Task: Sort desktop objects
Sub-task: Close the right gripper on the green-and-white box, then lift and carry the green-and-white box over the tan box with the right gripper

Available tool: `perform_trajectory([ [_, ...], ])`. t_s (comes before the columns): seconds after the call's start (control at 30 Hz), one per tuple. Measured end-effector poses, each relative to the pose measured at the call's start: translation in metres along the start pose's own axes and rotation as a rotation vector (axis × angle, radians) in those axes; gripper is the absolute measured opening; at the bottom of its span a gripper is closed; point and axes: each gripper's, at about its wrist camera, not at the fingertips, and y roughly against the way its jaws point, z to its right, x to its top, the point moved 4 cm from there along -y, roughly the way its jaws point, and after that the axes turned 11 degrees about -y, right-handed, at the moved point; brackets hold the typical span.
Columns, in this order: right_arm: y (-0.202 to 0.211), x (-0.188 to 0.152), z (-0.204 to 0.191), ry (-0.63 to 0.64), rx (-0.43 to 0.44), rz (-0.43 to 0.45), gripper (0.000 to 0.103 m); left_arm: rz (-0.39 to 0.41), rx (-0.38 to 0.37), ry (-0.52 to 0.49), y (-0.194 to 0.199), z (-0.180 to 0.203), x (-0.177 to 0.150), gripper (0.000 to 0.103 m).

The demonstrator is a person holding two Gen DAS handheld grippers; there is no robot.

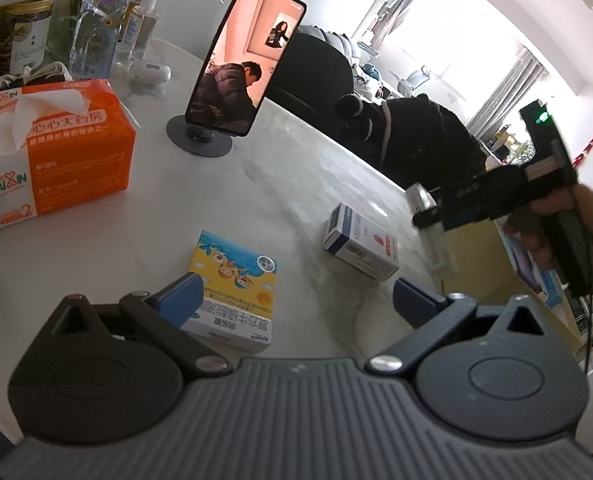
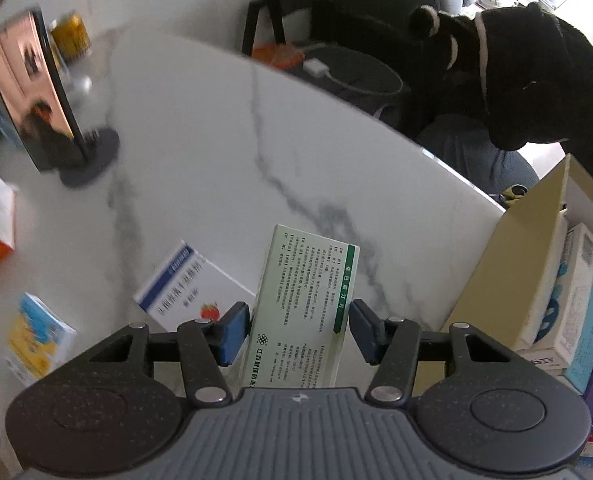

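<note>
The left fingers (image 1: 180, 304) are spread wide above the surface (image 1: 296, 184), with nothing between them. A yellow box (image 1: 232, 292) lies just under the left gripper (image 1: 296, 304). A little farther off lies a white box (image 1: 360, 242).

The right fingers (image 2: 234, 334) pinch a green box (image 2: 300, 316) and hold it up over the surface, tilted. The right gripper (image 2: 298, 334) is near a cardboard box (image 2: 508, 264) at the edge, with more boxes inside.

Farther back stand a tissue box (image 1: 56, 152) and a phone (image 1: 244, 60) on a round stand.
</note>
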Motion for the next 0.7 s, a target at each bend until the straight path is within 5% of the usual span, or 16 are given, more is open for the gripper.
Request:
perform_trajectory([
  [0.33, 0.058, 0.028, 0.048, -0.126, 0.049, 0.089, 0.058, 0.006, -0.011, -0.002, 0.000, 0.002, 0.002, 0.103],
  [0.7, 0.095, 0.038, 0.140, -0.288, -0.085, 0.149, 0.058, 0.001, -0.013, -0.015, -0.002, 0.005, 0.004, 0.103],
])
